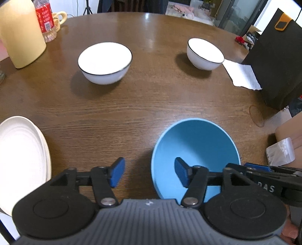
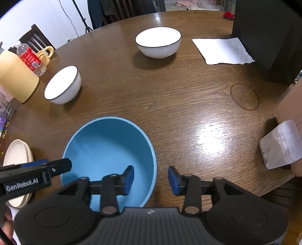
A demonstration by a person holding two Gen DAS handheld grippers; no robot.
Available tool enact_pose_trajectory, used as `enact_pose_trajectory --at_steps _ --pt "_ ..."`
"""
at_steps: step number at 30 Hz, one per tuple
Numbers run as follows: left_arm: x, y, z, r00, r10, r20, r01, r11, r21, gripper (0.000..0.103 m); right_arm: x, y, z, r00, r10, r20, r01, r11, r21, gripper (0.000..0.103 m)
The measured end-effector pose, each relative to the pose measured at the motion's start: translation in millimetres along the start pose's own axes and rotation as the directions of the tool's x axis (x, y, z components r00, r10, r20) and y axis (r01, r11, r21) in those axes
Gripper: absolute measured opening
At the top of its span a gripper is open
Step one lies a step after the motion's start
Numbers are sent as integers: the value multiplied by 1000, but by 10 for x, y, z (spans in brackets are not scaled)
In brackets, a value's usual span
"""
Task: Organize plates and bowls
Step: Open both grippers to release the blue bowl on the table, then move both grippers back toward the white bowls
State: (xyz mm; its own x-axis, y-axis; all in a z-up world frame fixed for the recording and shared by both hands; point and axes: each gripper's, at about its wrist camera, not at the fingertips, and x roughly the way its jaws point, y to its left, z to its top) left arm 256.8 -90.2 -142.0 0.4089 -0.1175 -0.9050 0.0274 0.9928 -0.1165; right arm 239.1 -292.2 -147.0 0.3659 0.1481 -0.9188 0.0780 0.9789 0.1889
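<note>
A blue bowl (image 1: 196,147) (image 2: 107,147) stands upright on the brown round table (image 1: 132,105) near its front edge. My left gripper (image 1: 149,173) is open and straddles the bowl's left rim, one pad inside and one outside, neither pressing. My right gripper (image 2: 151,179) is open astride the right rim in the same way. Two white bowls with dark rims (image 1: 104,60) (image 1: 204,52) sit farther back, also seen in the right wrist view (image 2: 63,84) (image 2: 158,41). A stack of cream plates (image 1: 20,154) (image 2: 17,154) lies at the left.
At the back left stand a yellow jug (image 1: 20,34), a water bottle (image 1: 45,18) and a mug (image 1: 60,17). A black box (image 1: 277,62) and a white paper napkin (image 1: 241,75) sit at the right. A clear plastic container (image 2: 279,145) rests at the right edge.
</note>
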Motion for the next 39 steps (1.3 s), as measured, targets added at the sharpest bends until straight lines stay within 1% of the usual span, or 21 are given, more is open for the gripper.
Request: enact_pose_trajectory --at_steps 1,2,3,4,5,6,7,8,9,10,13,18,24,33,39 --pt "-27 14 -5 1000 3 5 -3 1000 0 66 -27 -5 -9 1000 5 4 -5 1000 0 47" --pt "-58 25 -11 1000 3 12 -3 1000 1 69 -46 -13 -16 1000 6 7 -6 1000 0 50" --pt "-93 39 -24 1000 3 20 -3 1000 2 74 -72 -12 -23 1000 7 11 -7 1000 -3 57" --pt "-127 52 -36 1000 4 27 -4 1000 2 76 -100 -11 -29 1000 9 16 -9 1000 -6 60" --pt "-168 68 -51 999 2 38 -3 1000 4 81 -130 -10 -37 1000 12 22 -11 1000 -7 67" --pt "-207 86 -67 999 0 47 0 1000 4 87 -156 -9 -43 1000 14 28 -13 1000 -8 77" --pt "-241 102 -81 999 0 55 0 1000 4 90 -185 -10 -50 999 16 35 -16 1000 -10 84" --pt "-279 124 -99 998 -1 65 1 1000 4 94 -217 -9 -59 999 21 43 -20 1000 -13 86" --pt "-312 140 -113 997 -4 75 4 1000 4 99 -247 -7 -68 998 26 49 -25 1000 -15 90" --pt "-341 159 -126 997 -7 83 7 1000 2 102 -265 -7 -69 998 27 53 -27 1000 -17 94" --pt "-447 217 -180 993 -17 114 18 1000 -7 103 -327 3 -96 997 28 66 -27 999 -22 103" --pt "-583 282 -266 990 -5 141 8 1000 -20 103 -425 32 -169 997 21 78 -17 999 -43 103" --pt "-709 345 -371 988 1 154 5 999 -38 103 -545 96 -280 996 15 89 -9 998 -67 103" --pt "-856 353 -481 984 18 179 -11 999 -44 103 -630 204 -402 996 21 89 -11 994 -106 103" --pt "-941 367 -540 980 36 194 -26 998 -53 103 -730 305 -442 993 16 115 1 989 -147 103"
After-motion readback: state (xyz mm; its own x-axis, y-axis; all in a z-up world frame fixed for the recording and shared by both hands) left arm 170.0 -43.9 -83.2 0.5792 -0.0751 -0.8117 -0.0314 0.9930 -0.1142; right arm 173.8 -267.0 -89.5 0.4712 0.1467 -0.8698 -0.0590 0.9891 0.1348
